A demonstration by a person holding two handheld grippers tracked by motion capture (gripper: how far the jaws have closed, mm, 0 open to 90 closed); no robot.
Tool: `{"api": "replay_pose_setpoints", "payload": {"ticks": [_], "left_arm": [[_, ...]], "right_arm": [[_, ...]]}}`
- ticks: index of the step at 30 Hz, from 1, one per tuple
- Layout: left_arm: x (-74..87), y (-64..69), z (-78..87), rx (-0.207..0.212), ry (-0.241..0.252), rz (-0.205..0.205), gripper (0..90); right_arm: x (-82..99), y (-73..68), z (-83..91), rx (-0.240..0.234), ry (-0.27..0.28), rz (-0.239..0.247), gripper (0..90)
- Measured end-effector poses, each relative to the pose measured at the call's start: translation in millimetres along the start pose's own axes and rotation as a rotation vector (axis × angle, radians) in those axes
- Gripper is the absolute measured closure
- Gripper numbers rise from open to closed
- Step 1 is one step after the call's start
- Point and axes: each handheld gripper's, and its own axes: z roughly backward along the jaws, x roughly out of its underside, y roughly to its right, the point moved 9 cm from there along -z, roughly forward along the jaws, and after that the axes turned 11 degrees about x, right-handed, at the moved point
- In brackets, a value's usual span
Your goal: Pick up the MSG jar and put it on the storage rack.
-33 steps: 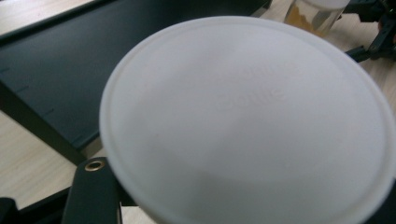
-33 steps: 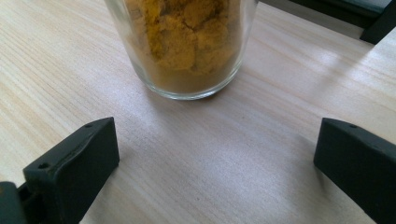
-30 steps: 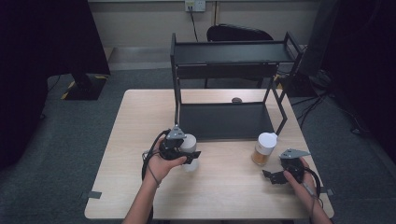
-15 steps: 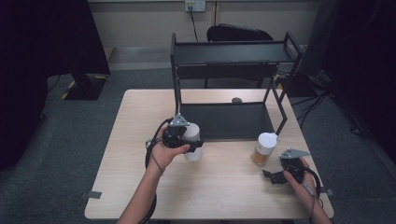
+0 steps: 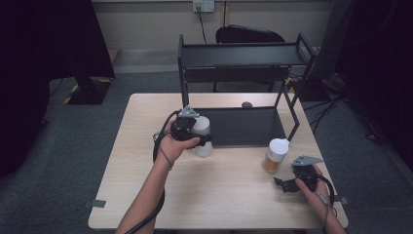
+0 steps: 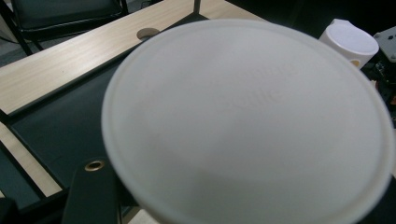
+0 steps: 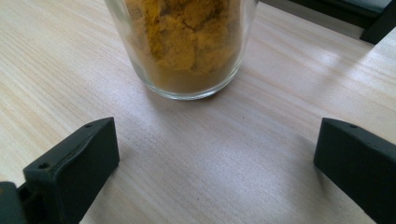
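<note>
High view: my left gripper (image 5: 198, 138) has its fingers closed on a white jar (image 5: 202, 136), which I hold above the tabletop (image 5: 146, 161) at the front left corner of the black rack's (image 5: 238, 54) lower tray (image 5: 243, 127). In the left gripper view the jar's pale round lid (image 6: 247, 121) sits close to the lens, blurred, with the dark tray behind it. My right gripper (image 5: 283, 184) rests near the front right of the tabletop, its fingers (image 7: 74, 163) spread wide with nothing between them. Just beyond them stands a glass jar of yellow-orange powder (image 7: 182, 44), upright on the wood, wearing a white lid (image 5: 278, 146) and well apart from the jar I hold.
</note>
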Motion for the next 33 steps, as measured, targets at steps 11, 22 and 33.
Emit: {"api": "replay_pose_setpoints", "payload": {"ticks": [11, 22, 33], "left_arm": [[-35.5, -3.1, 5.0, 0.023, -0.004, -0.009, 34.6], [-63.9, -3.9, 7.1, 0.025, -0.002, -0.016, 34.6], [-89.0, -3.9, 2.0, 0.013, 0.003, -0.029, 34.6]], "right_arm": [[0.0, 0.0, 0.0, 0.000, 0.000, 0.000, 0.0], [0.0, 0.1, 0.0, 0.000, 0.001, 0.000, 0.0], [0.1, 0.0, -0.1, 0.001, 0.002, 0.000, 0.0]]}}
